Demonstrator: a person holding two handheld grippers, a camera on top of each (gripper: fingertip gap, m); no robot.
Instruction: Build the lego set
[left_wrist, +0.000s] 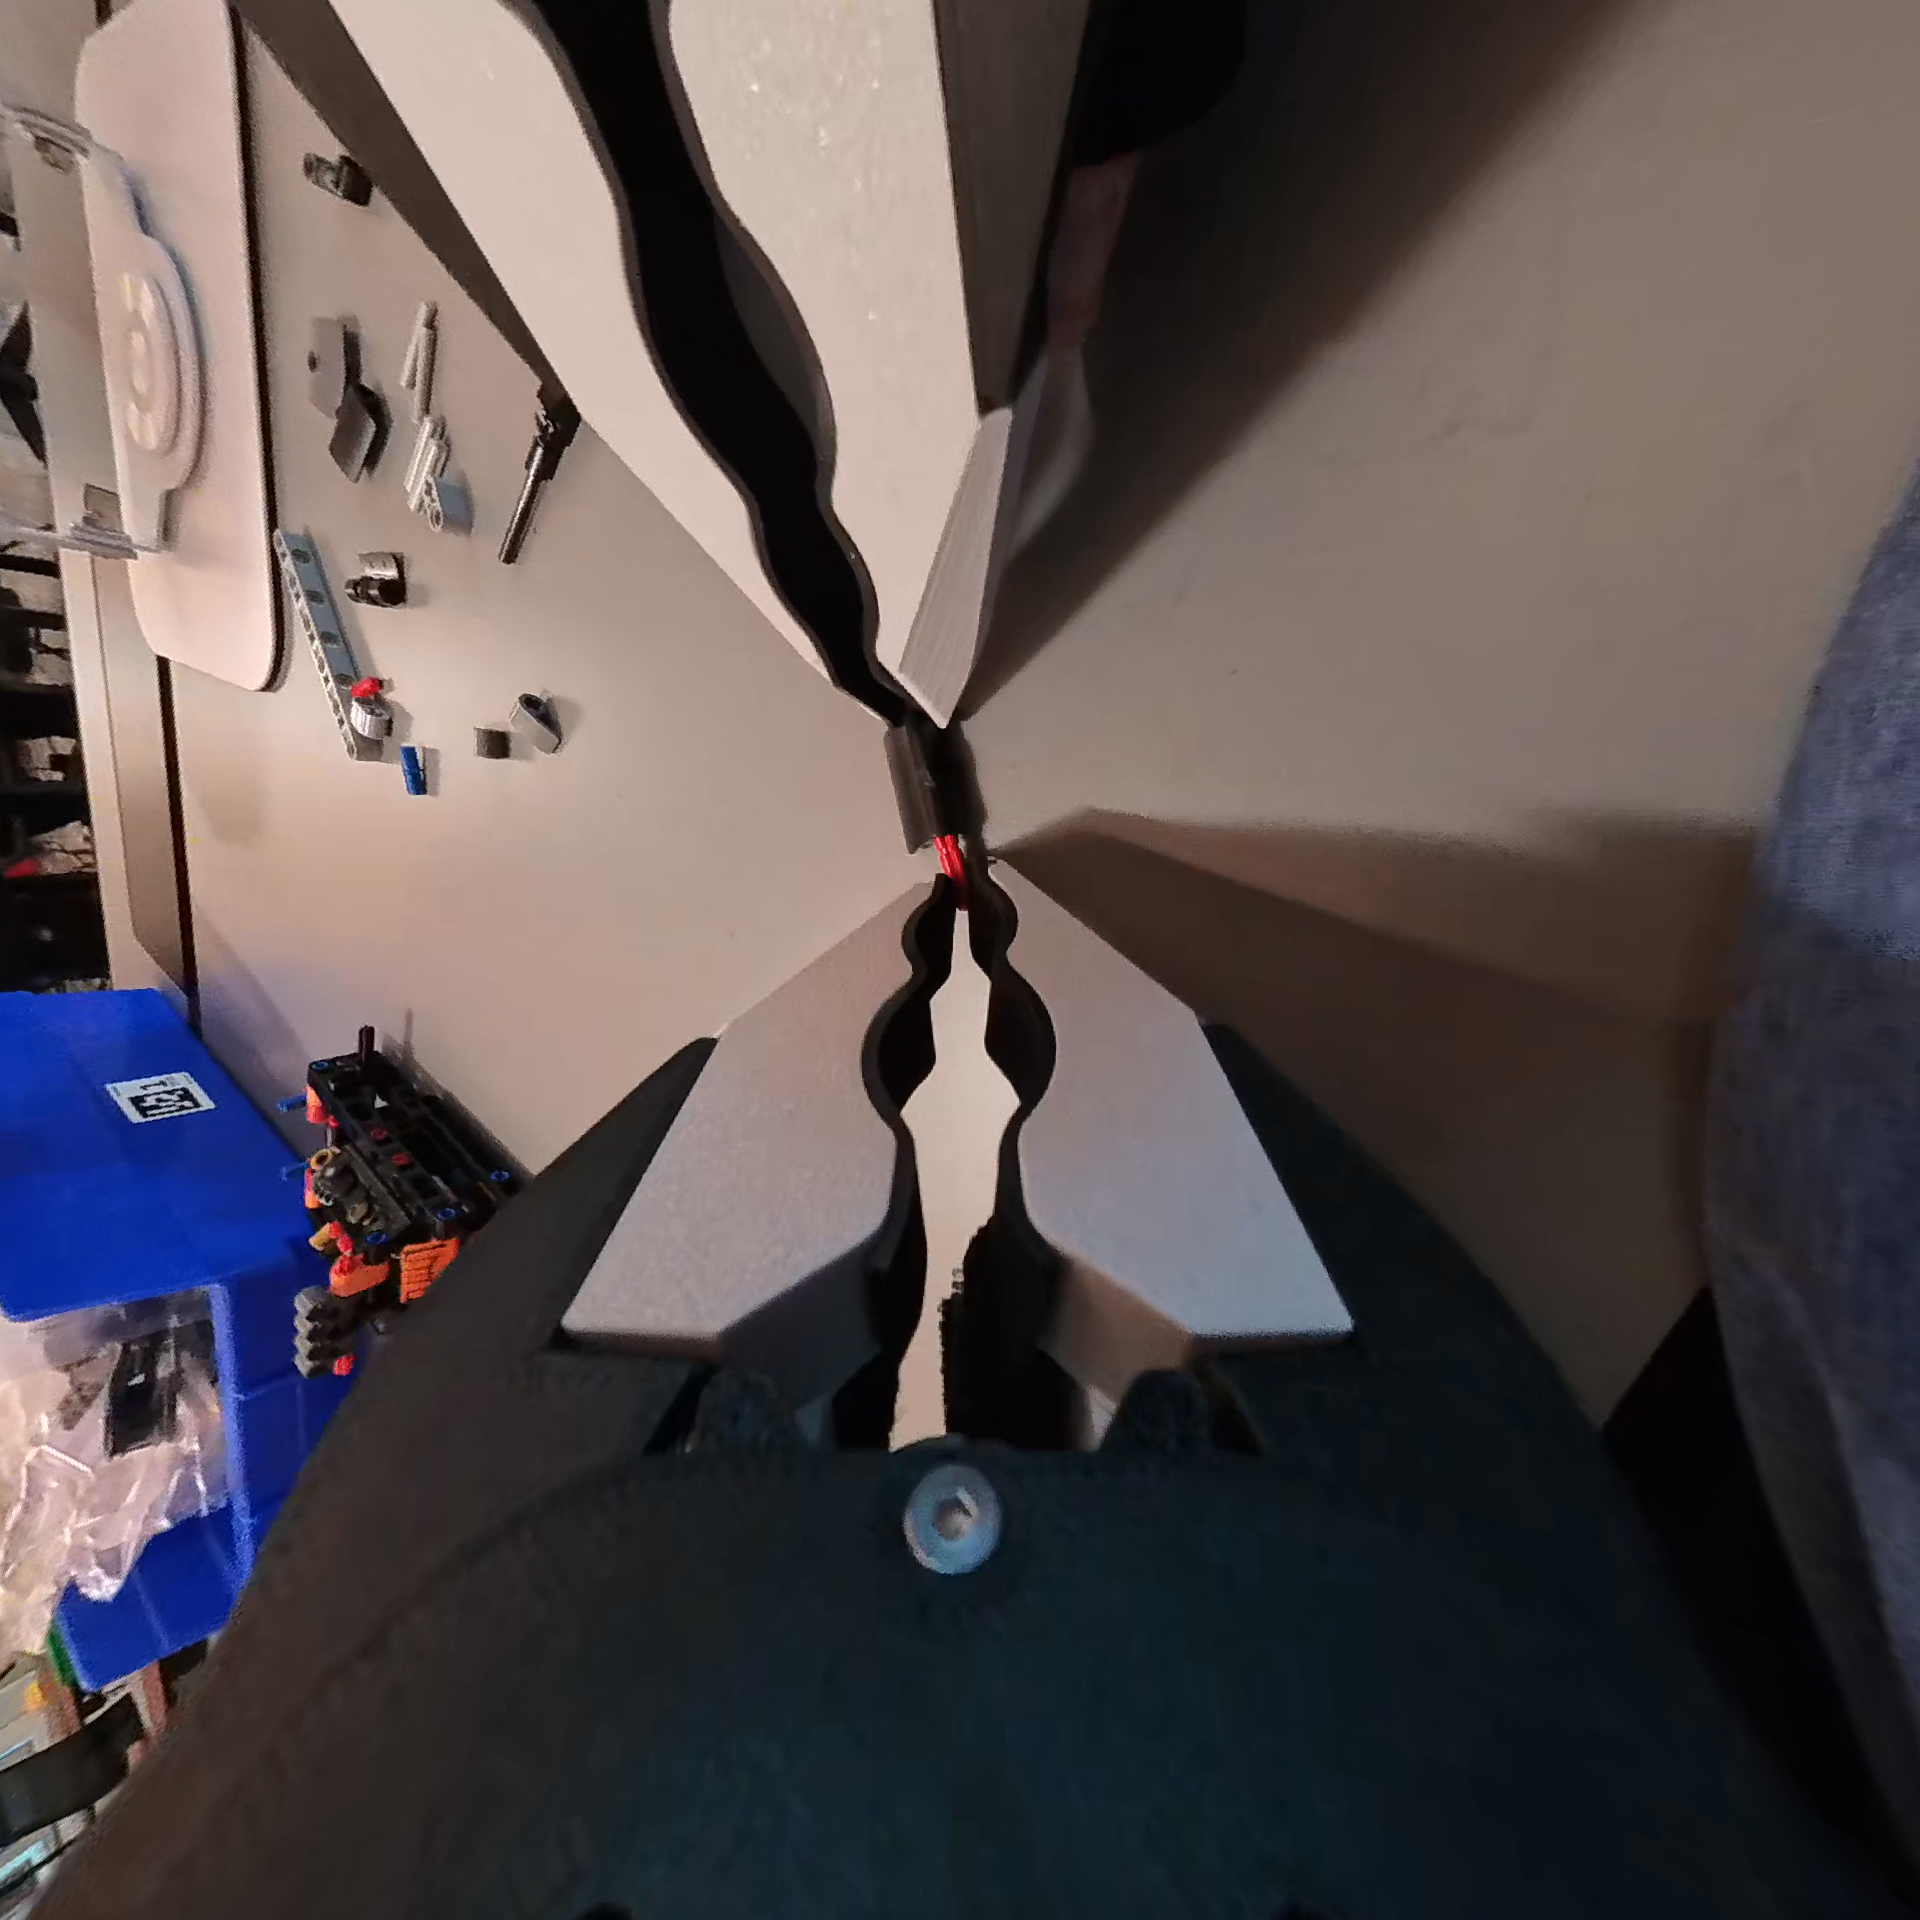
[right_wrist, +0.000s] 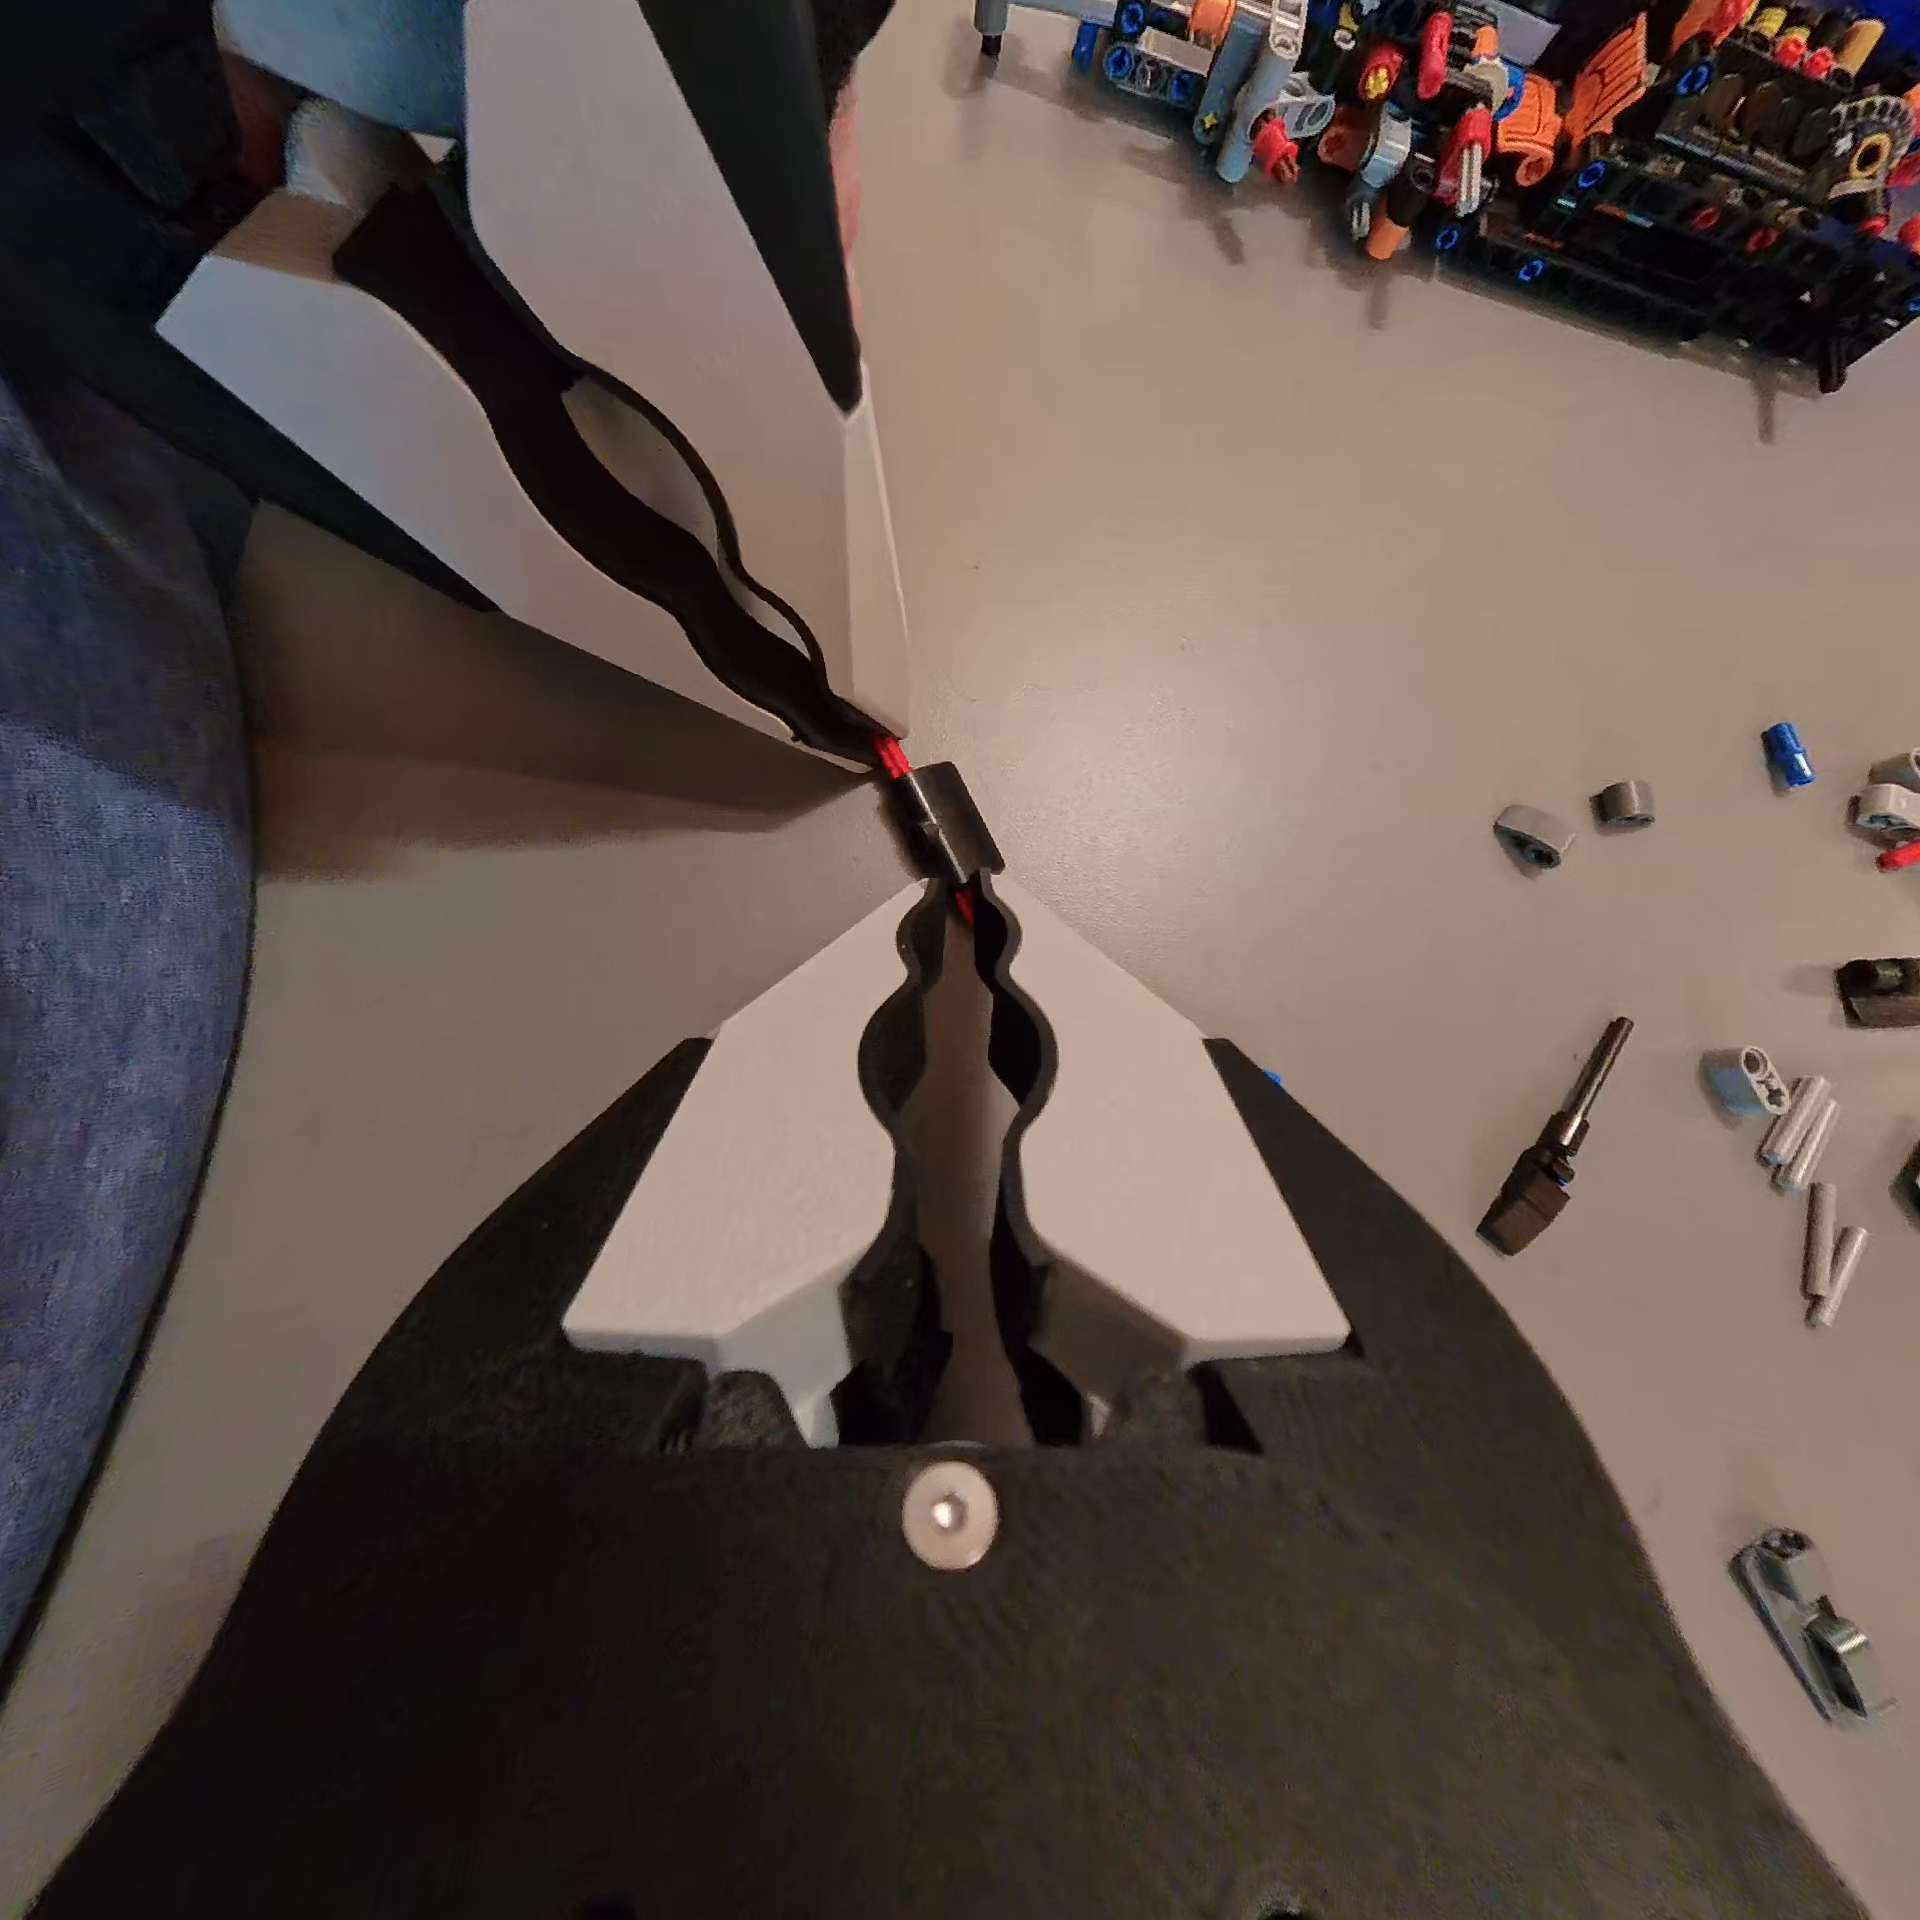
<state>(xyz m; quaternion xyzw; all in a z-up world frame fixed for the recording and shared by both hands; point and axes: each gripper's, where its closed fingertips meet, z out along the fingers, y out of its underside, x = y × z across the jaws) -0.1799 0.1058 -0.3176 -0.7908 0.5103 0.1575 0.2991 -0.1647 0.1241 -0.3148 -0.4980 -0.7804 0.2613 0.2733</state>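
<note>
A thin red axle (left_wrist: 950, 864) runs through a short dark sleeve (left_wrist: 928, 787), held in the air above the grey table (left_wrist: 644, 935). My left gripper (left_wrist: 961, 896) is shut on one end of the axle. My right gripper (left_wrist: 916, 717) comes in from above, tip to tip, at the sleeve's other end. In the right wrist view my right gripper (right_wrist: 961, 896) is shut on the axle's red end just below the sleeve (right_wrist: 948, 821). The left gripper (right_wrist: 871, 743) pinches the axle (right_wrist: 888, 755) on the far side.
A part-built black and orange model (left_wrist: 384, 1195) (right_wrist: 1610, 135) stands on the table. Several loose grey, black and blue parts (left_wrist: 416, 447) (right_wrist: 1787, 1143) lie beside a dark shaft piece (right_wrist: 1553, 1143) and a metal tool (right_wrist: 1808, 1631). A blue bin (left_wrist: 125, 1143) holds plastic bags (left_wrist: 104, 1434). A person's blue clothing (right_wrist: 104, 831) is close.
</note>
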